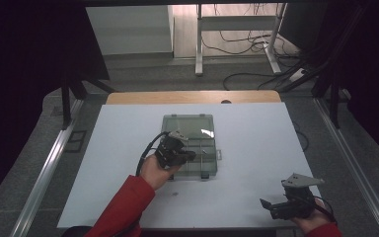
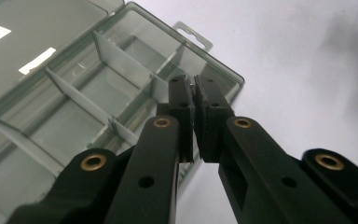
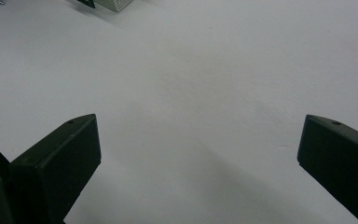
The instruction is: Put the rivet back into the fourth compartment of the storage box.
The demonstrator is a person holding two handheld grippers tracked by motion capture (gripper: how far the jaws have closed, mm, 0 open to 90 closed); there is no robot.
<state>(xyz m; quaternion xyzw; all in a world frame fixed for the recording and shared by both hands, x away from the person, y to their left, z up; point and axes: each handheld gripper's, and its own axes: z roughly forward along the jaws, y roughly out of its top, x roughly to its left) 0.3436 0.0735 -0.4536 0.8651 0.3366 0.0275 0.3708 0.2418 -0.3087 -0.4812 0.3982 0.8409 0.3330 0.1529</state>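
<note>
Fingers [image 2: 182,100] of left gripper [image 2: 194,88] are pressing together, maybe pinching sth tiny, hard to tell, over open organizer box [image 1: 190,129] mid-table, prob. sorting into compartments. Right gripper [image 1: 271,206] is idling spread wide, near table [image 1: 256,128] front edge.

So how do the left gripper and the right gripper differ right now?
The left gripper has its jaws shut; the right gripper has them wide apart. The left gripper is over the open clear compartment box; the right gripper is over bare white table near the front edge. Both have black jaws.
</note>
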